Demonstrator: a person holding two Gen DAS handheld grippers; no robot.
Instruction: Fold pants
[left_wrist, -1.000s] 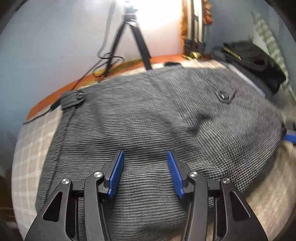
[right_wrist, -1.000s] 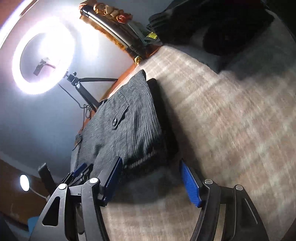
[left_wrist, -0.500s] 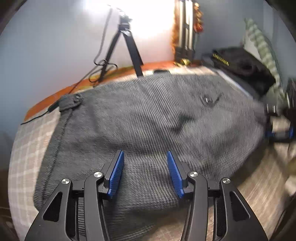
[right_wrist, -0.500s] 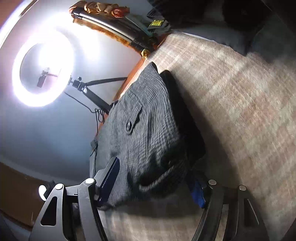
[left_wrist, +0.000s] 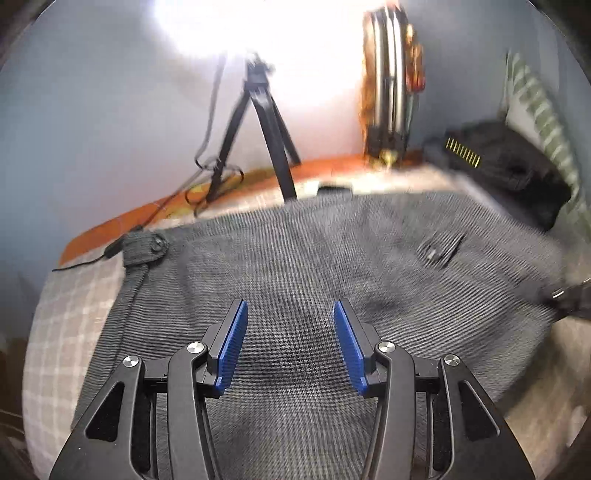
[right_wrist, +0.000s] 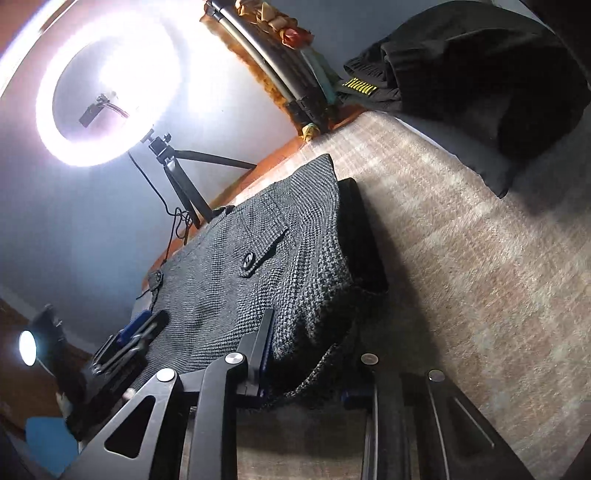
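Grey checked pants (left_wrist: 295, 266) lie folded on the plaid bed cover (left_wrist: 74, 314). In the left wrist view my left gripper (left_wrist: 290, 310) hovers over the near part of the cloth, open, with nothing between its blue pads. The same pants (right_wrist: 258, 266) show in the right wrist view, back pocket button up. There my right gripper (right_wrist: 310, 362) is at their near right edge, its jaws closing with bunched fabric pinched between them; the right finger is mostly hidden by cloth. The left gripper (right_wrist: 136, 332) shows at the pants' far left side.
A ring light (right_wrist: 107, 92) on a black tripod (left_wrist: 266, 129) stands beyond the bed's far edge, its cable trailing on the orange floor. A pile of black clothes (right_wrist: 480, 66) lies at the bed's far right, beside a striped pillow (left_wrist: 539, 110). Bare bed cover (right_wrist: 480, 277) lies right of the pants.
The right gripper moved onto the pants' edge and its jaws closed on the fabric, bunching it. The left gripper drew back a little and stayed open.
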